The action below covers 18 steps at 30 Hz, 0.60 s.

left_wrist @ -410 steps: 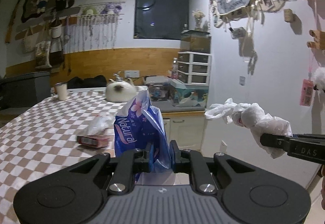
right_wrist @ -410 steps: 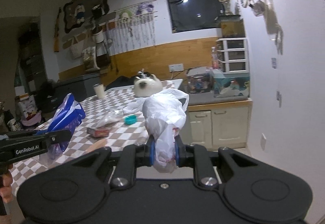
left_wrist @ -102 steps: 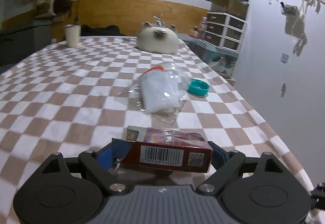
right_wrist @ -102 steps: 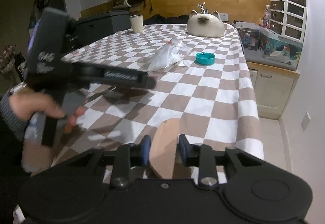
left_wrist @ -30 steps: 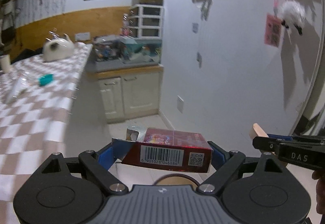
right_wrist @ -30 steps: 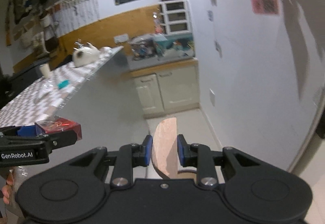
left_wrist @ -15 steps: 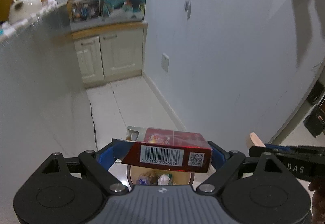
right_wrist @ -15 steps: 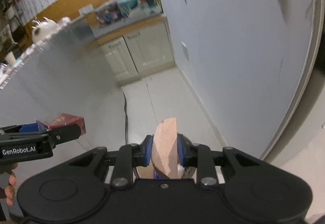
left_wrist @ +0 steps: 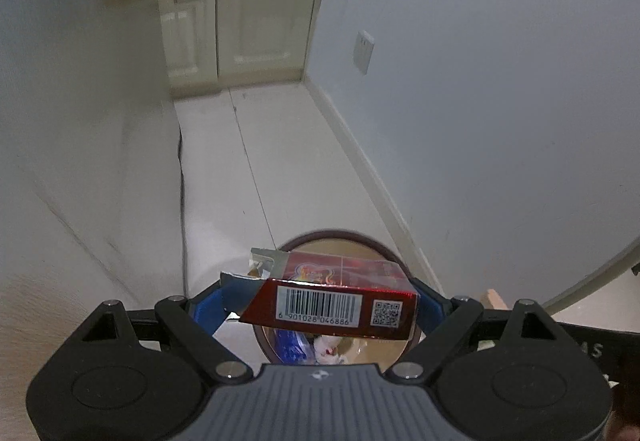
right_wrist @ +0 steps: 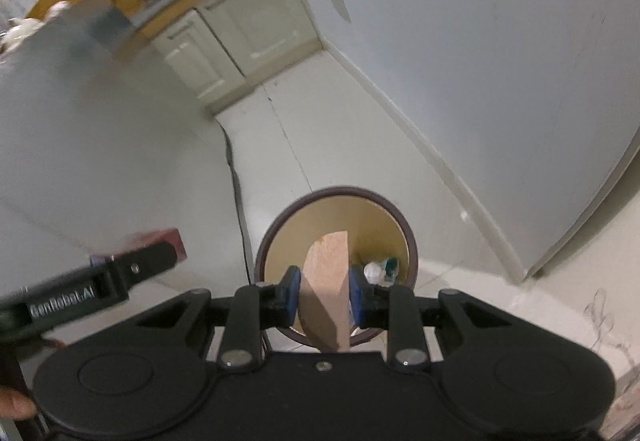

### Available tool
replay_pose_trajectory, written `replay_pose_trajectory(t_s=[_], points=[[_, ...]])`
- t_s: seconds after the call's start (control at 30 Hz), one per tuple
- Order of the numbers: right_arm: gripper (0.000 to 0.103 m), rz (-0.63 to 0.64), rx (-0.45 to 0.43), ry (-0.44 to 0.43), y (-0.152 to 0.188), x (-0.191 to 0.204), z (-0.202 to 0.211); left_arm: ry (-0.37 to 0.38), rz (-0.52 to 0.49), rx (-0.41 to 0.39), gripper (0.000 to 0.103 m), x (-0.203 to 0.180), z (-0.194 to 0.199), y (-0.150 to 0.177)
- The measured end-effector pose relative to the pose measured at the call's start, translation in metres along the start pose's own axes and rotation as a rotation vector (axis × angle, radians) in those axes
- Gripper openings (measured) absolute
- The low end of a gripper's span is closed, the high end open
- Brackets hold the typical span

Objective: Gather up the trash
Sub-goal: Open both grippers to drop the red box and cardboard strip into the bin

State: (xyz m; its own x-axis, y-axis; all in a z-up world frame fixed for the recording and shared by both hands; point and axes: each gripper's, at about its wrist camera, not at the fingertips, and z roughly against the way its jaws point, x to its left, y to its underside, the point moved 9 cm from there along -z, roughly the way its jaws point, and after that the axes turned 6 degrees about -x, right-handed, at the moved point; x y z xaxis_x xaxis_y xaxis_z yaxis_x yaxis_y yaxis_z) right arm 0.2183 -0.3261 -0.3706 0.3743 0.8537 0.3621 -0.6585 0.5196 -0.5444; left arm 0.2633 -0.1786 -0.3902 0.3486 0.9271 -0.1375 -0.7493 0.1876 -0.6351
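Observation:
My left gripper (left_wrist: 320,291) is shut on a red carton (left_wrist: 332,295) with a barcode and holds it level above the round bin (left_wrist: 352,237). My right gripper (right_wrist: 325,291) is shut on a tan wooden piece (right_wrist: 326,281) and holds it upright over the same bin (right_wrist: 404,225). The bin has a dark rim and tan inside; a blue wrapper (left_wrist: 292,345) and white bag (left_wrist: 330,347) lie in it. In the right wrist view the left gripper (right_wrist: 132,269) with the carton (right_wrist: 168,239) is left of the bin. The wooden piece's tip (left_wrist: 492,297) shows at right in the left wrist view.
The bin stands on a pale tiled floor (left_wrist: 280,145) near the white wall (left_wrist: 480,81) and its skirting. A hanging tablecloth (left_wrist: 80,161) fills the left side. Cream cabinets (left_wrist: 236,29) stand at the far end. A dark cable (right_wrist: 236,177) runs down the floor by the cloth.
Both grippers have tilted further down and moved in over the bin, which now shows larger. Each still holds its item.

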Motion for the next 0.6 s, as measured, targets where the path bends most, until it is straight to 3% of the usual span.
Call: replay_pose_trajectory(t_s=[0.23,0.43,0.6], points=[[0.027,-0.043,0.079,0.04,0.015,-0.008,-0.07,0.028,-0.028,0.084,0.091,-0.002,-0.06,0.016],[0.027,-0.078,0.111,0.079,0.014,-0.036,-0.108,0.114,0.025,0.205,0.091,-0.012,-0.112,0.044],[0.027,-0.093,0.126,0.092,0.009,-0.054,-0.125,0.267,0.093,0.291,0.091,-0.034,-0.141,0.064]])
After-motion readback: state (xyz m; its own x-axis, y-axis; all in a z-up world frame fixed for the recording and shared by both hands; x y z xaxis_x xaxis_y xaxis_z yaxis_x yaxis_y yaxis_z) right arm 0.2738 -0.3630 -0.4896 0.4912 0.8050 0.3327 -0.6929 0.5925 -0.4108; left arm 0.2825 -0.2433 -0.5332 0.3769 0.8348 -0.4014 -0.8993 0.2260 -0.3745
